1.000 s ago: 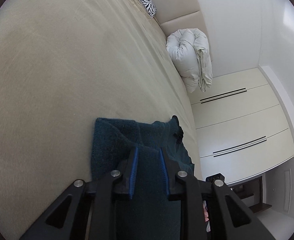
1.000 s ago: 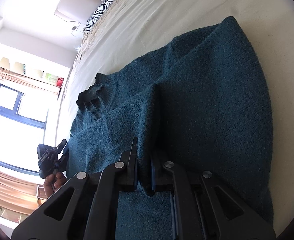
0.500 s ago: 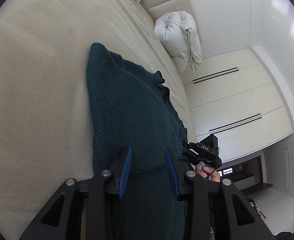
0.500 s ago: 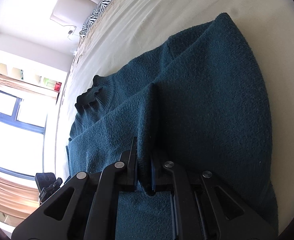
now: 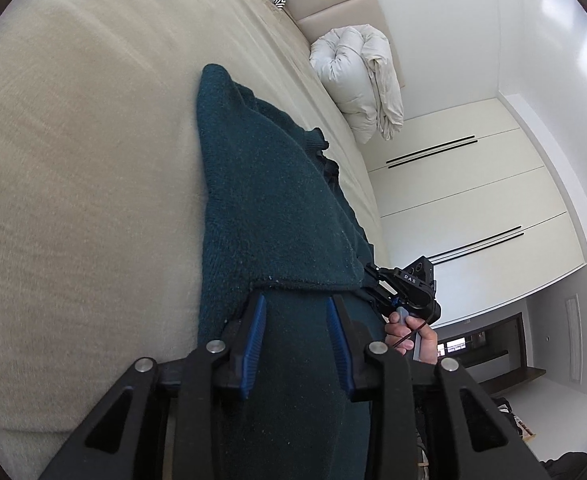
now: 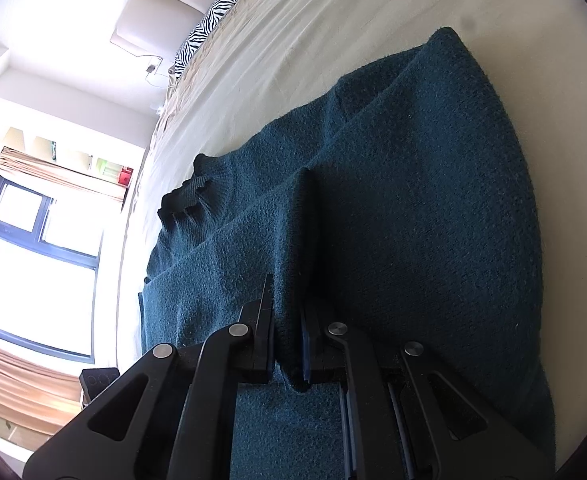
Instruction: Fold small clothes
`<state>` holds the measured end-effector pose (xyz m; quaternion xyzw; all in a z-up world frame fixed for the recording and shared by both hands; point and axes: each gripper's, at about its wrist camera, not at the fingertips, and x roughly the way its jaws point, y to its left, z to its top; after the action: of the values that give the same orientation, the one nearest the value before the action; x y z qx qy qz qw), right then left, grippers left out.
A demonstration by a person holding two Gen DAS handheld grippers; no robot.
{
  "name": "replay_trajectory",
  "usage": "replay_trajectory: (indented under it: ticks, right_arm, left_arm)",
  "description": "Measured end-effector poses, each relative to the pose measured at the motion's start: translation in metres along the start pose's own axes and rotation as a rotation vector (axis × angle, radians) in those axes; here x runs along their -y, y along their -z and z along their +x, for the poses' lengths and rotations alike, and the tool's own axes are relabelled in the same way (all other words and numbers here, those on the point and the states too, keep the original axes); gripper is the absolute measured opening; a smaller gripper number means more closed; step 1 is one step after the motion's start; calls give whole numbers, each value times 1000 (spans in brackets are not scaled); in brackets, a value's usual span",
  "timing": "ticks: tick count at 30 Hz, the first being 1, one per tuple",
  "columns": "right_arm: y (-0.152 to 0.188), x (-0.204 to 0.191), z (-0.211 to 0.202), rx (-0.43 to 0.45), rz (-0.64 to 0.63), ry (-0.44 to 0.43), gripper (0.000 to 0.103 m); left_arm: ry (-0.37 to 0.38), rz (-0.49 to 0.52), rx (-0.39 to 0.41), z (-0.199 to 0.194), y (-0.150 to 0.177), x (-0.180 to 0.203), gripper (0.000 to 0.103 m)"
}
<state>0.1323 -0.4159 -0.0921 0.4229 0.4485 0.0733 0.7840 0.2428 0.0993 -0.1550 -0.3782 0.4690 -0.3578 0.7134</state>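
Teal knit sweater (image 6: 393,208) lengthwise on bed (image 5: 73,160), collar away from right gripper (image 6: 289,340)

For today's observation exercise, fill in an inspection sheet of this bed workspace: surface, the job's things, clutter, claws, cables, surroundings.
Surface: beige bed cover, lightly creased.
Job's things: one dark teal sweater lying on the bed, part folded, collar towards the headboard.
Clutter: rolled white duvet and zebra-print pillow at the head of the bed.
Claws: left claw open over the sweater, blue pads apart; right claw shut on a ridge of sweater fabric.
Cables: a thin dark lead near the hand holding the right claw; a white cord by the headboard.
Surroundings: white wardrobe doors, bright window, padded headboard.
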Motion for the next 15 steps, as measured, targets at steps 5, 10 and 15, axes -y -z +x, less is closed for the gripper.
replay_trajectory:
  ticks: [5,10,15]
  right_arm:
    - [4,-4,-9,10,0,47,9]
    - [9,-17,-9,1,-49,134,8]
    - [10,-21,-12,19,-18,180,8]
  left_arm:
    - [-18,-21,63,-28,19,9,62]
    - [-20,-45,88,-49,44,11,66]
    - [-56,-25,72,-48,58,12,66]
